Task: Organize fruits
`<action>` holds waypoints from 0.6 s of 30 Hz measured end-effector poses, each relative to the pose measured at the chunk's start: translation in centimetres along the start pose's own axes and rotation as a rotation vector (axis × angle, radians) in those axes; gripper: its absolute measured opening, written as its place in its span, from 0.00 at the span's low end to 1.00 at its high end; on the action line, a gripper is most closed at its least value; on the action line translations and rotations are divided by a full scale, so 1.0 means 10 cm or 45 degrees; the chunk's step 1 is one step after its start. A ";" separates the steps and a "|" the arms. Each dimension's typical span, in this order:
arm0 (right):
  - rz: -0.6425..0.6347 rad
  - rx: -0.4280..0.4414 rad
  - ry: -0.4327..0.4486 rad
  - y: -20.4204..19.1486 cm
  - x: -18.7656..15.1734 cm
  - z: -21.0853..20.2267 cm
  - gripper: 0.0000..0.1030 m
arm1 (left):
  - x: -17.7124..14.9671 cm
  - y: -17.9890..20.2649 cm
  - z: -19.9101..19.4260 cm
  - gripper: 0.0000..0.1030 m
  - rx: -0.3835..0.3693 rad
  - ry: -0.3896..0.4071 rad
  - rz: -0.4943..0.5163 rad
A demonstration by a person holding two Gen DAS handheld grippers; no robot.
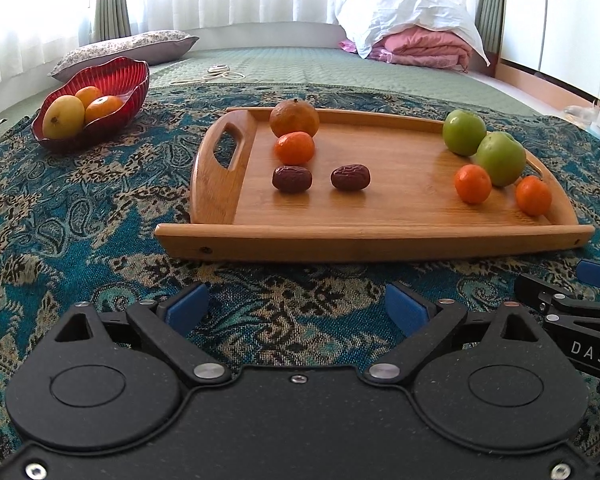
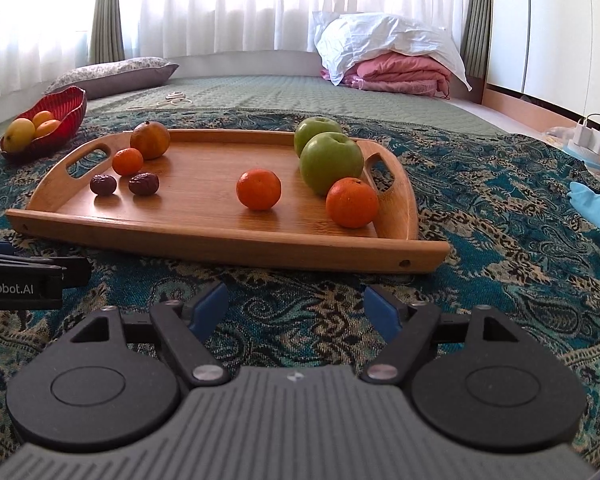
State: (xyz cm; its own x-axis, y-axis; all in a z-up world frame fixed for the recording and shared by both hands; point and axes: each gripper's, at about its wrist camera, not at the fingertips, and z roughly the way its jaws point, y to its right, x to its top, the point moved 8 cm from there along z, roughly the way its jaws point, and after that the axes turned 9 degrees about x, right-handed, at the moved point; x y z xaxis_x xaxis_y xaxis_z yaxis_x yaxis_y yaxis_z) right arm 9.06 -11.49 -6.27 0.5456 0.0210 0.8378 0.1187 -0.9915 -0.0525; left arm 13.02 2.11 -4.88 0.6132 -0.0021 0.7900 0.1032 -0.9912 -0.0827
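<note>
Left wrist, left tongs (image 1: 296, 308) wide, empty

Black left gripper (image 1: 298, 306), blue fingers (image 1: 188, 307), silver screws, grey-ribbed right gripper (image 2: 296, 307)

Floral pillow (image 1: 128, 46), pink quilt (image 1: 424, 46), curtains (image 2: 228, 4)
</note>
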 end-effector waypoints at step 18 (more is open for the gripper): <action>0.008 -0.020 -0.036 0.02 -0.06 0.11 0.89 | -0.04 0.01 0.06 1.00 0.053 0.001 0.009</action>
State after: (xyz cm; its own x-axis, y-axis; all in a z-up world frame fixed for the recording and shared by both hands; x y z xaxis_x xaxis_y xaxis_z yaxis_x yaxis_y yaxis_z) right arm 9.68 -11.53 -7.33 0.5696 0.0184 0.8217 0.1022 -0.9936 -0.0487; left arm 13.22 2.12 -5.60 0.6136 -0.0089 0.7896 0.1314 -0.9848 -0.1132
